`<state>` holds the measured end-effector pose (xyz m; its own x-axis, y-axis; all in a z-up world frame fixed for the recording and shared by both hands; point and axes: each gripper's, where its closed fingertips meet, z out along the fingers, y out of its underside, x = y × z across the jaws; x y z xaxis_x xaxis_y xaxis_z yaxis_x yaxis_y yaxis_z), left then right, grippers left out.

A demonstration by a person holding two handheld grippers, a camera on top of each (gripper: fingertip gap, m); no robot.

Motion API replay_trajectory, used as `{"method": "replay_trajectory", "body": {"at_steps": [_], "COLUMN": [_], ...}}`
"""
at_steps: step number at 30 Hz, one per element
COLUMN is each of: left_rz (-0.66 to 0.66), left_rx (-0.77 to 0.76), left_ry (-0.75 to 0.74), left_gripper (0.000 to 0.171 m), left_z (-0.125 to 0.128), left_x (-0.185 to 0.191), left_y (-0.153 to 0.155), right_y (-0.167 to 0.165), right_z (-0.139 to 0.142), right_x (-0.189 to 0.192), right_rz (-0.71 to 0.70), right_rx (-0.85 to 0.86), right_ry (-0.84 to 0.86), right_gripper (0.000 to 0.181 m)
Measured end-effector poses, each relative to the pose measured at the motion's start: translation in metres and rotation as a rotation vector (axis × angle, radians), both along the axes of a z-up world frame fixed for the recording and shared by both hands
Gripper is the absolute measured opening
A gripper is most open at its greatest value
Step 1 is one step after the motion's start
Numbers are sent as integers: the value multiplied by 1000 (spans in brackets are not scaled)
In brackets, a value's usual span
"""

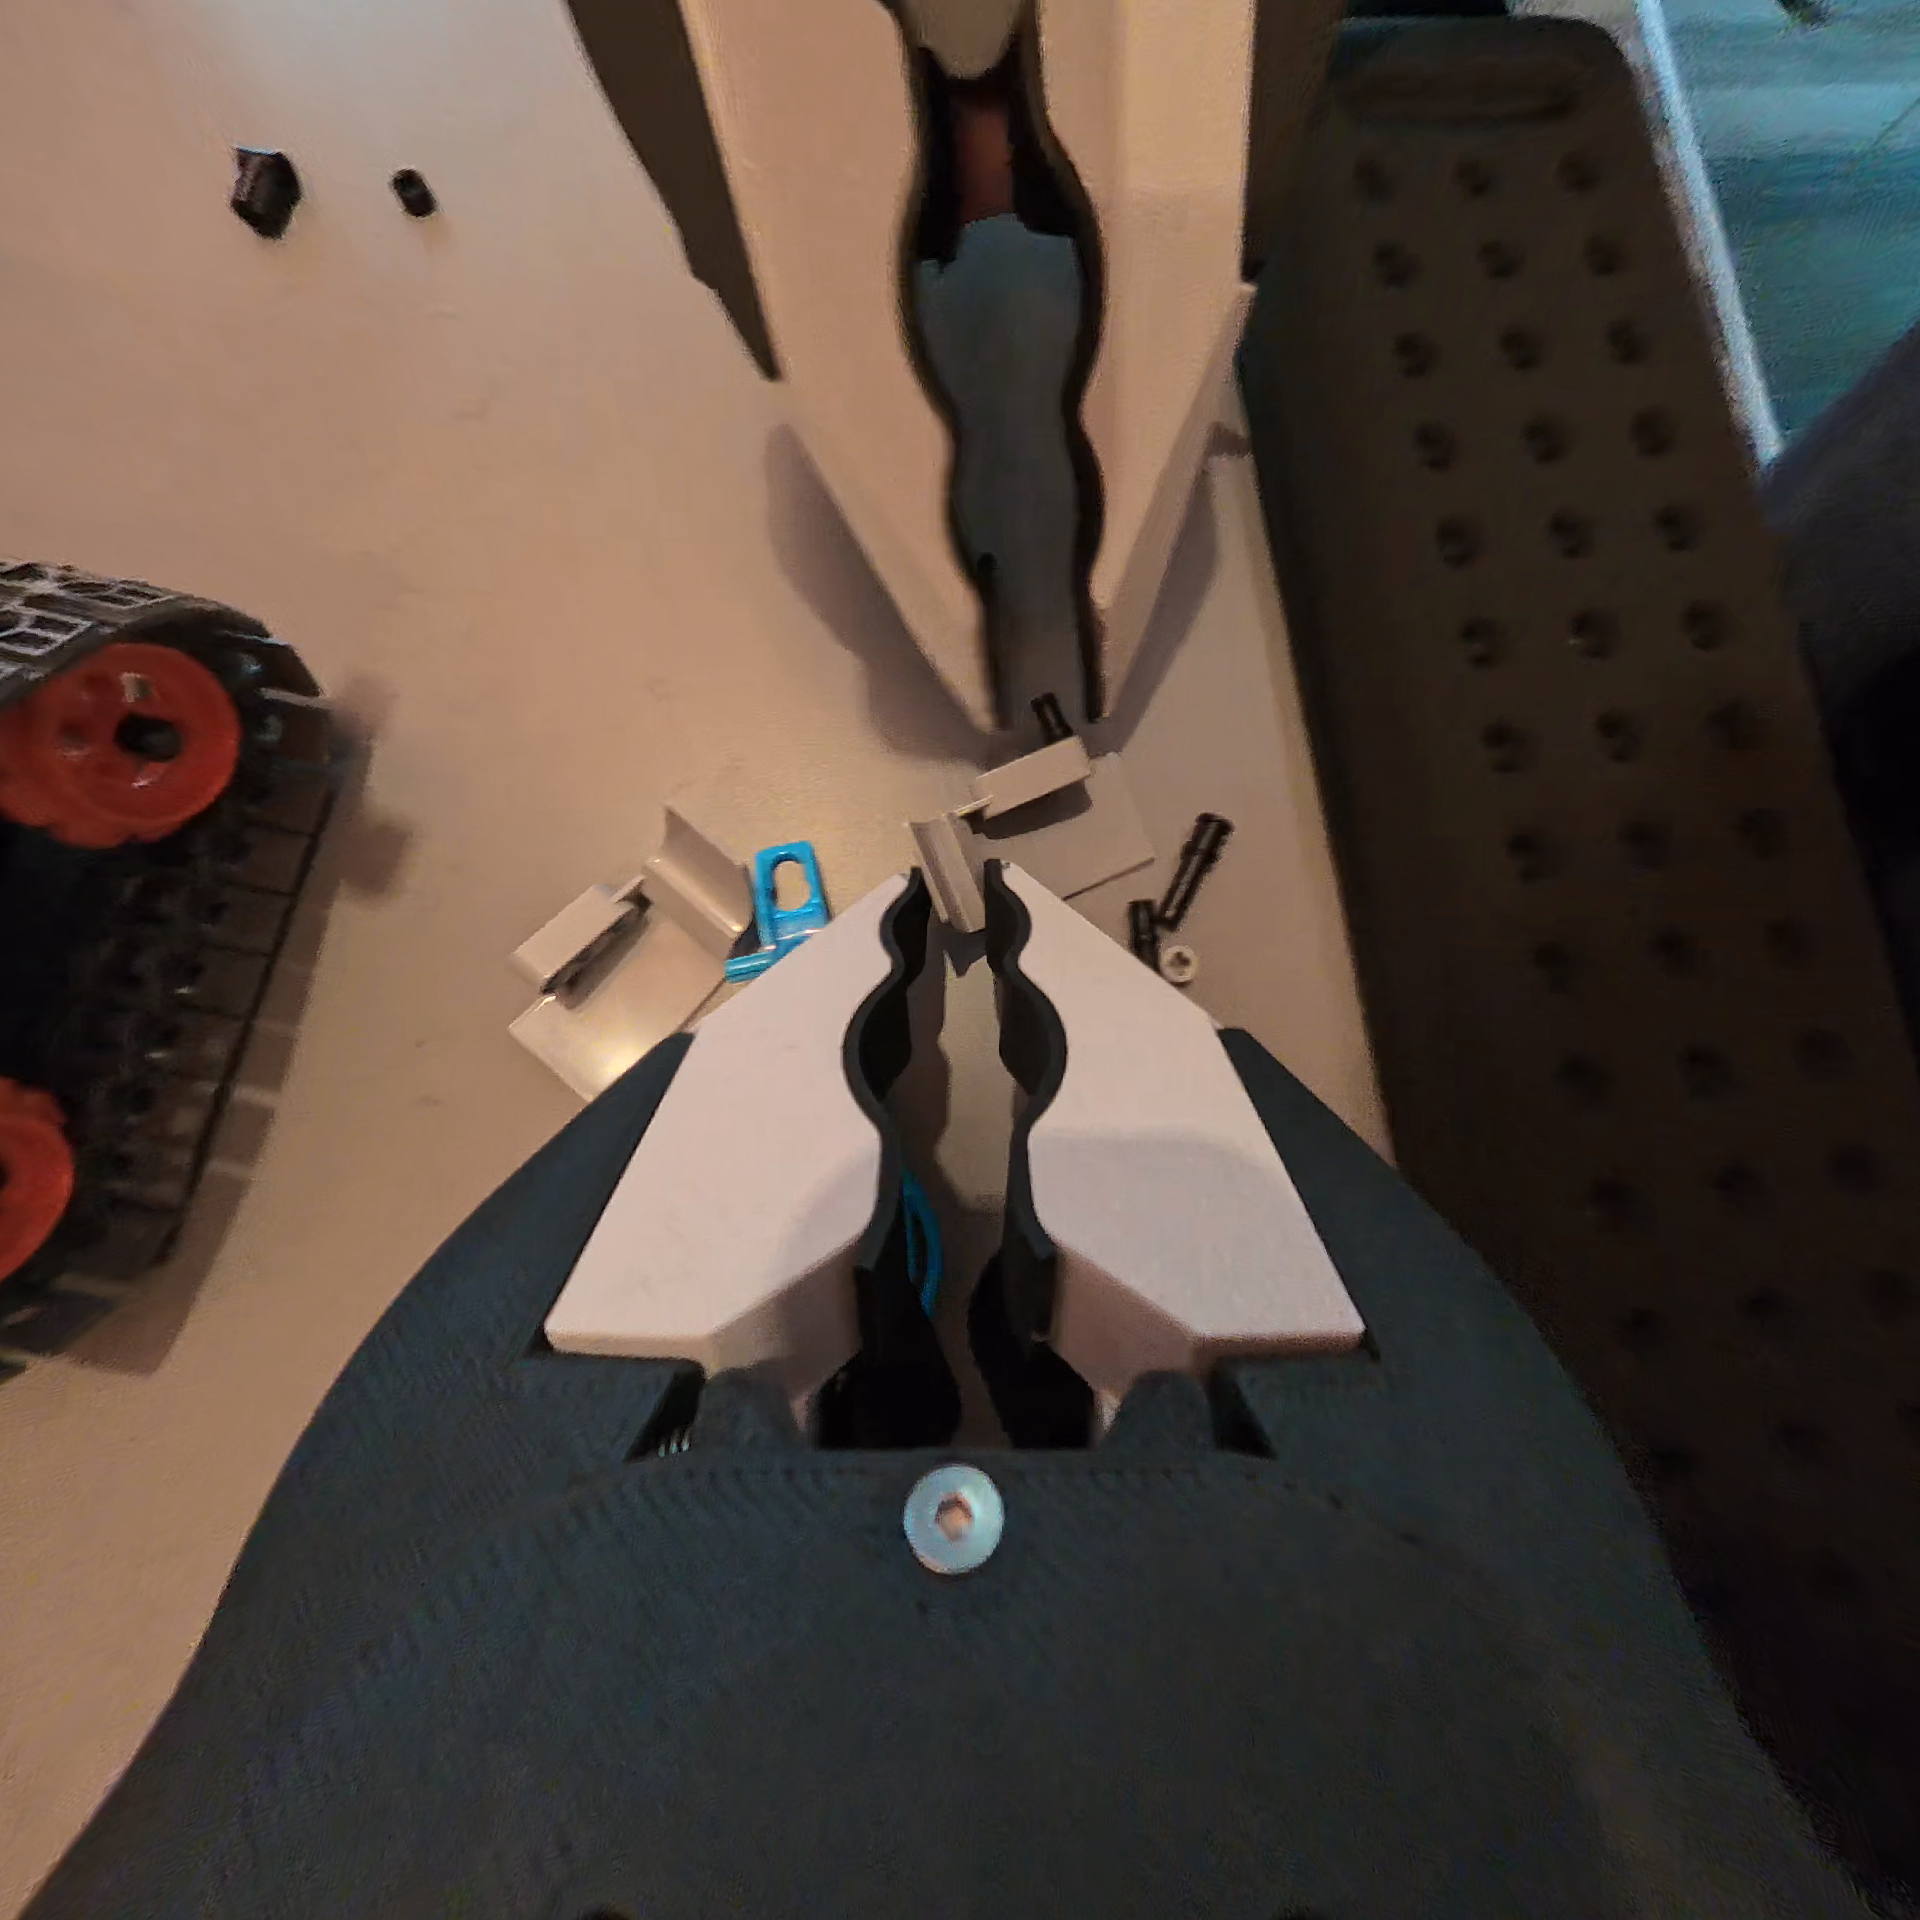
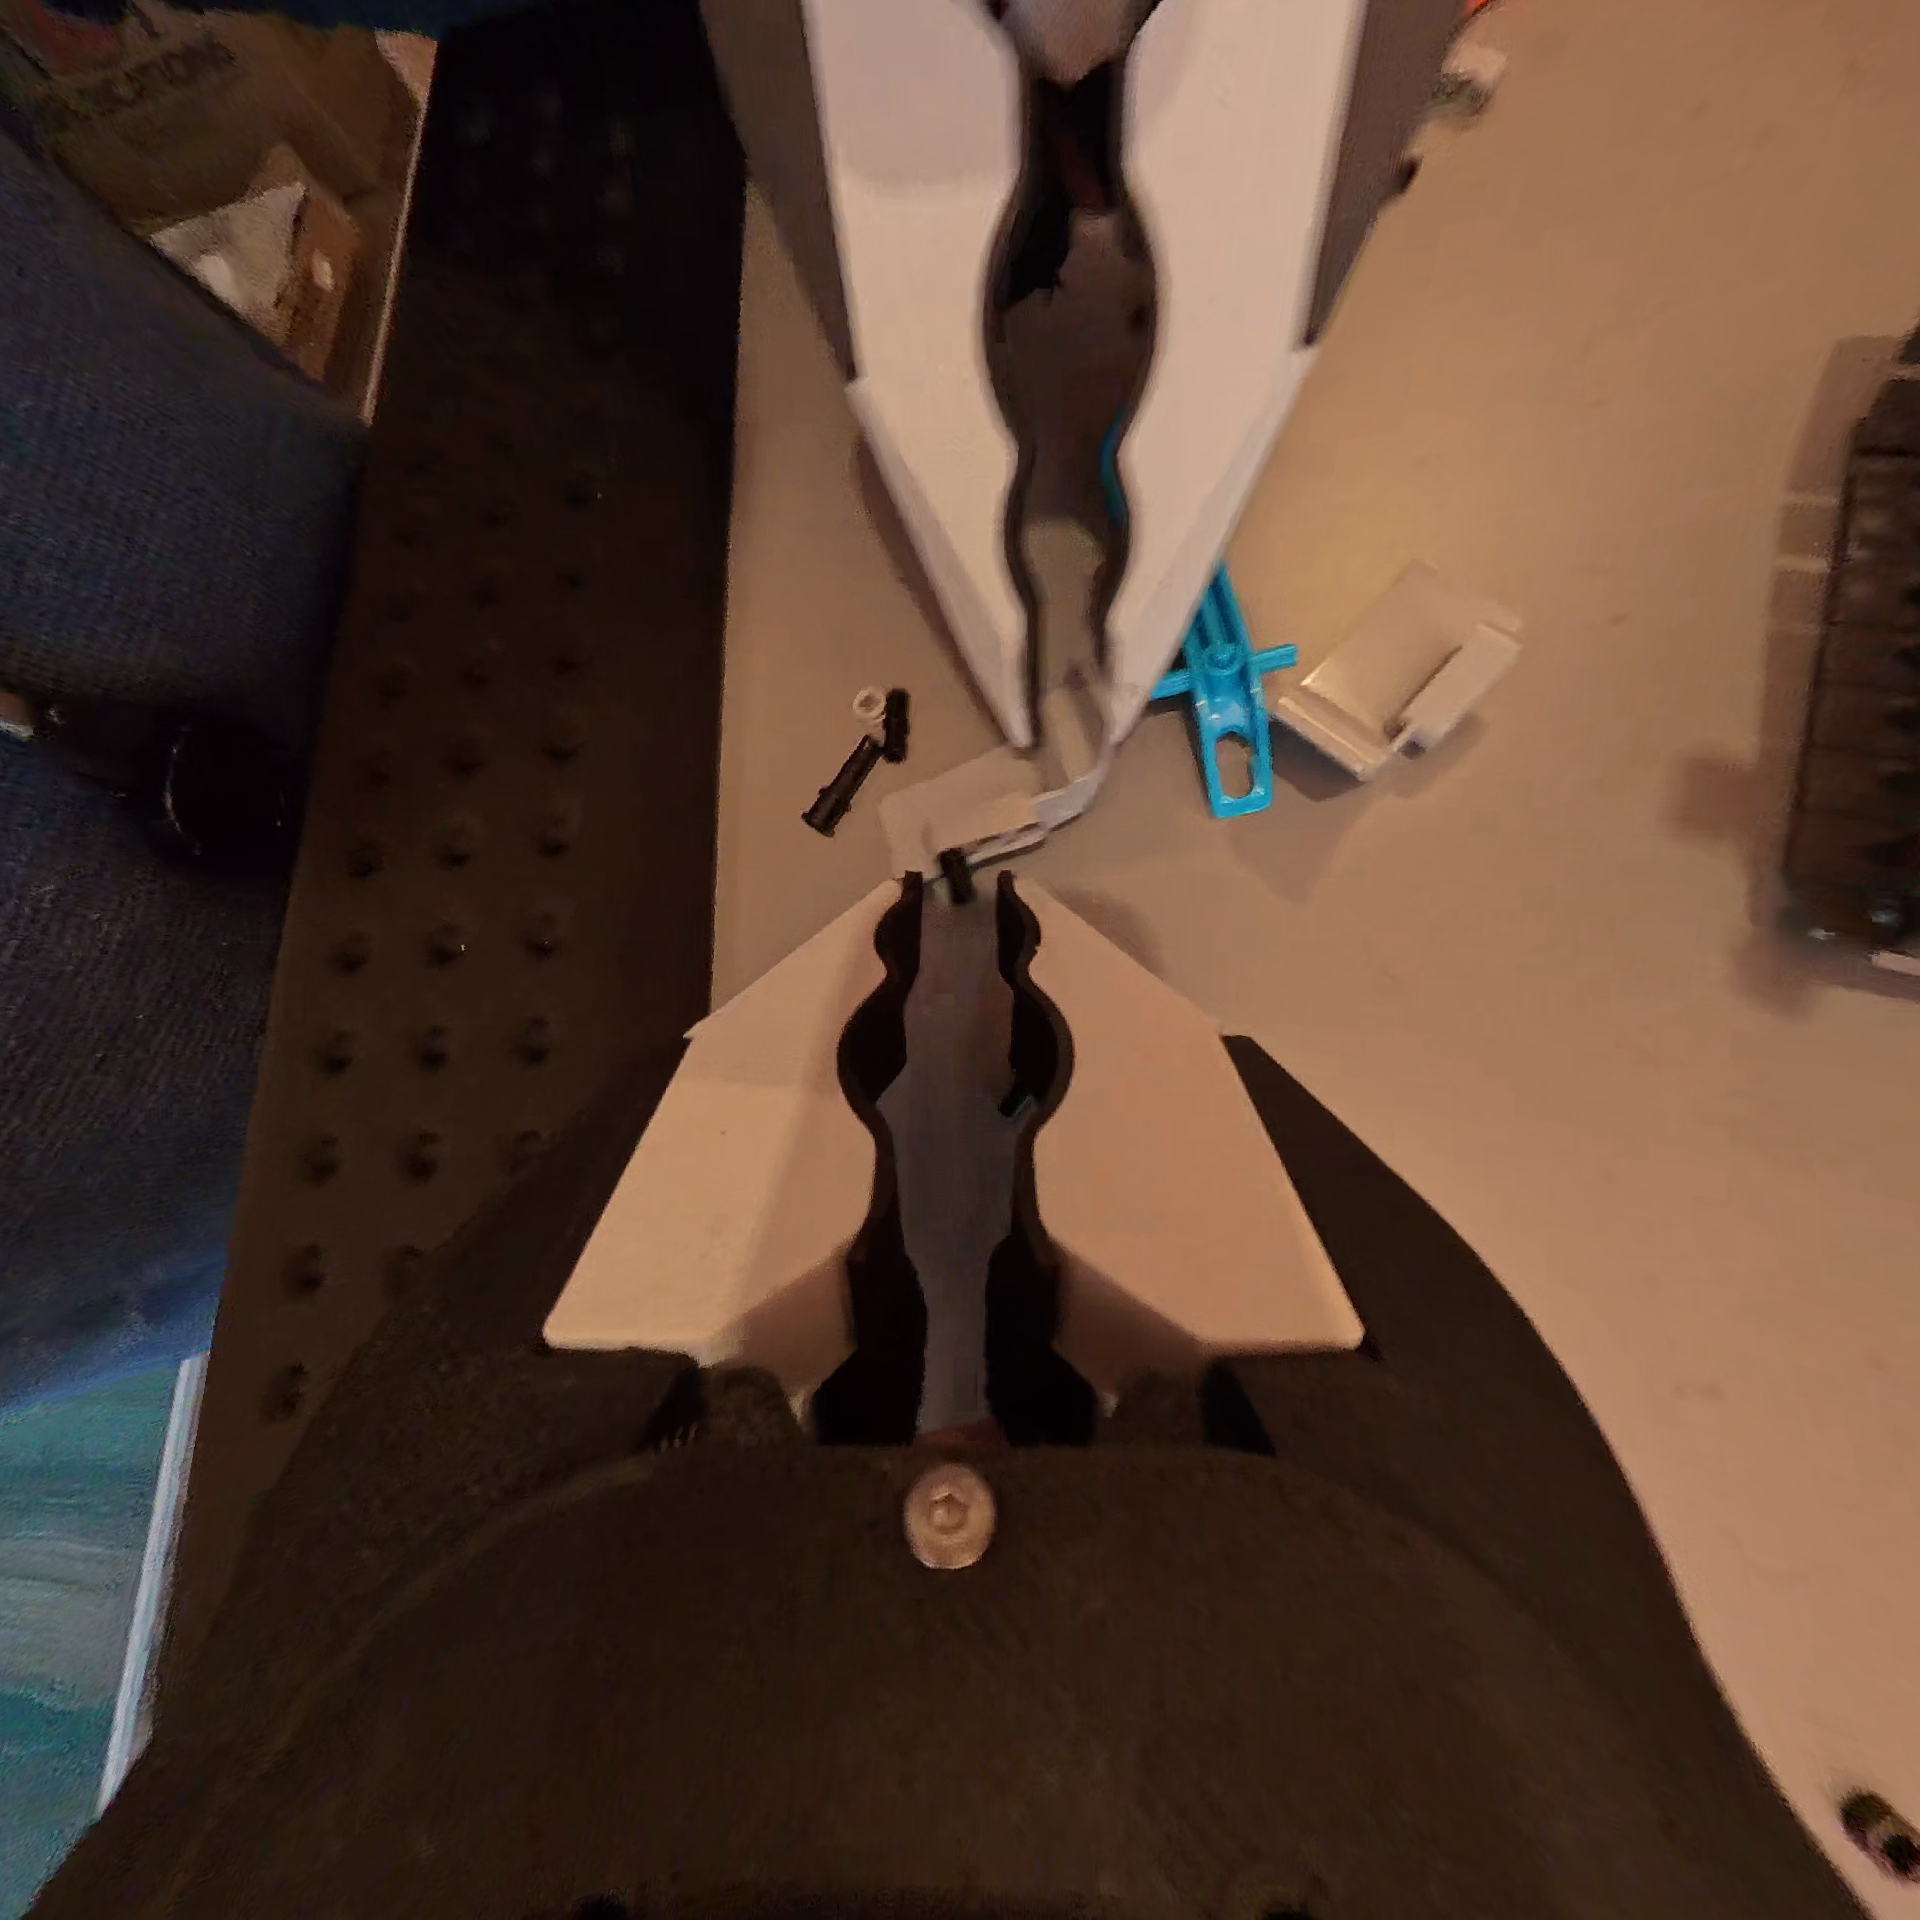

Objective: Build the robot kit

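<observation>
Left gripper [image 1: 954, 883]: clamped on grey bracket piece [image 1: 951, 868], frame centre.
Right gripper [image 2: 956, 883]: fingers slightly apart around black pin [image 2: 954, 871].
Nearby: blue connector [image 2: 1231, 727], right of centre.

Tracked vehicle [image 1: 125, 904] left of left gripper [image 1: 954, 883]: cut off by picture edge, only two orange wheels [image 1: 114, 743] and part of tread visible; in right wrist view same vehicle [image 2: 1860, 665] blurred, cropped at right edge
Blue piece [image 1: 784, 909]: lower part hidden behind left gripper's finger
Grey piece [image 1: 951, 868] at left gripper's tips: contact with pads unclear
Black pin [image 2: 954, 873] at right gripper [image 2: 956, 883] tips: too small to tell if pinched
Small dark item [image 2: 1881, 1844] at lower right: blurred, unidentifiable
</observation>
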<state>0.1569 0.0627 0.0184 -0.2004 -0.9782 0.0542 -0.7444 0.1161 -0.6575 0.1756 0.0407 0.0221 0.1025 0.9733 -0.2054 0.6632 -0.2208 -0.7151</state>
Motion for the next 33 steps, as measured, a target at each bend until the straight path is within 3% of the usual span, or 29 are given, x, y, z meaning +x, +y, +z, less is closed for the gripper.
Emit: {"method": "replay_trajectory", "body": {"at_steps": [7,9,11,13,15,17,20,23,33], "left_rz": [-41,-17,30,51,32,-1,-1,11,64], "left_rx": [-4,23,76,109,127,149,188,137,11], "left_ry": [6,8,-22,-99,-134,-90,-12,-28,-79], "left_gripper": [12,20,39,42,38,32,15,0,0], "left_z": [-3,-4,4,20,25,14,-8,-10,-11], "left_x": [5,4,3,2,2,1,-2,-1,1], "left_y": [3,7,11,7,-7,-18,-15,-15,-10], "right_y": [-5,-3,1,3,7,6,9,10,10], "right_z": [-6,-5,-5,-6,-6,-7,-9,-11,-13], "right_x": [-7,-9,-8,-8,-8,-11,-14,-16,-12], "right_rz": [38,29,5,-5,-28,-25,-38,-37,-40], "right_rx": [7,17,24,27,29,35,46,57,125], "right_ry": [5,24,19,19,19,24,11,-8,-21], "right_gripper": [2,2,2,2,2,2,2,2,1]}}
